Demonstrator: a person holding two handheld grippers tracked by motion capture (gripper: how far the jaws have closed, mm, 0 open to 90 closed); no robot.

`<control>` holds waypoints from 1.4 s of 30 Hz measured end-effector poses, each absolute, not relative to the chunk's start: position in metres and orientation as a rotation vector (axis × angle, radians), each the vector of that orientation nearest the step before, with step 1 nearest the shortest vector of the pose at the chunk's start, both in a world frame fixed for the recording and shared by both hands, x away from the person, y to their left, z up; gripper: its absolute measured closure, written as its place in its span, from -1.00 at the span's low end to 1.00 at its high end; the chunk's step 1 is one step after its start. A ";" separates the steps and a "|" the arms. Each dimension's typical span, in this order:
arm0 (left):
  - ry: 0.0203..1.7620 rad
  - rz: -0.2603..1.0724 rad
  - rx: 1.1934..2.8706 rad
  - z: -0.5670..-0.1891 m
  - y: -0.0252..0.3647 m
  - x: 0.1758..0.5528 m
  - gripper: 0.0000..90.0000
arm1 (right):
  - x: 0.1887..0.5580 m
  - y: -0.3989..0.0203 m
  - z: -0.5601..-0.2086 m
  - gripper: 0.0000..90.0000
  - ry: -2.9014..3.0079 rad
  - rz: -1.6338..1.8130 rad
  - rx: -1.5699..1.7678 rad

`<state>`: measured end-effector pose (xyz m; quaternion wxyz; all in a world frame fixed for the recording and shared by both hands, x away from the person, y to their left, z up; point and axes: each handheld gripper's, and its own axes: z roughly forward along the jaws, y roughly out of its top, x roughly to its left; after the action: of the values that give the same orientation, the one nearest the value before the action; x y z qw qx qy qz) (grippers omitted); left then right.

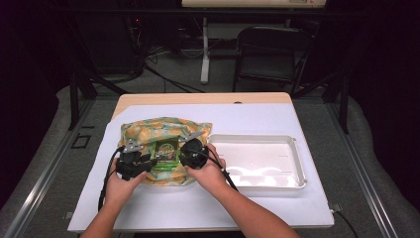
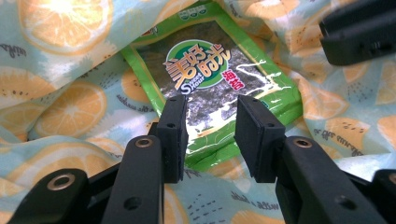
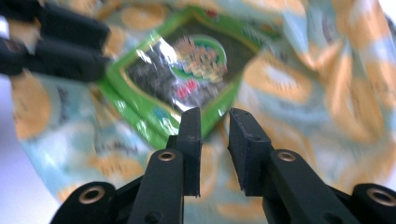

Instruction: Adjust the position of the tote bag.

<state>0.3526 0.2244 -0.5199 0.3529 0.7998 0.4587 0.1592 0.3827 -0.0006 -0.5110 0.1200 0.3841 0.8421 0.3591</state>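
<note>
Green seaweed packet (image 2: 212,88) lies on orange-print cloth (image 1: 143,130) near table's left edge; left gripper (image 2: 211,135) and right gripper (image 3: 215,140) hover parted, empty, probably lining up a grab.

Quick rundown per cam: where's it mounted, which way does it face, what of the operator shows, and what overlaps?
High view: fixed above the person's side, facing forward and down on the table; forearms, hands, left gripper and right gripper show.
Left gripper view: rides the left gripper, looks along its parted jaws at the seaweed packet on the orange-print cloth.
Right gripper view: rides the right gripper, parted jaws, same packet, blurred.
Shared: packet and cloth in all three.
</note>
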 end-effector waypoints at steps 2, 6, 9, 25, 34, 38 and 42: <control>1.193 0.411 2.065 -0.520 0.224 0.353 0.42 | 0.387 0.006 -0.510 0.67 2.451 1.053 1.110; 1.195 0.422 2.057 -0.521 0.224 0.353 0.42 | 0.401 0.021 -0.510 0.69 2.456 0.977 1.078; 1.193 0.424 2.058 -0.522 0.223 0.353 0.42 | 0.416 0.026 -0.516 0.72 2.451 0.901 1.095; 1.233 0.448 2.026 -0.518 0.223 0.366 0.37 | 0.435 0.015 -0.521 0.55 2.428 0.828 1.230; 1.314 0.395 2.033 -0.527 0.229 0.380 0.25 | 0.426 0.026 -0.523 0.34 2.466 0.915 1.305; 1.332 0.368 2.048 -0.530 0.230 0.382 0.25 | 0.427 0.026 -0.527 0.37 2.476 0.907 1.342; 1.342 0.349 2.039 -0.532 0.228 0.382 0.25 | 0.428 0.024 -0.531 0.41 2.491 0.894 1.348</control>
<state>0.3821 0.2284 -0.5324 0.3314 0.7802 0.5134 0.1334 0.4284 0.0240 -0.5305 0.0856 0.4521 0.8356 0.3000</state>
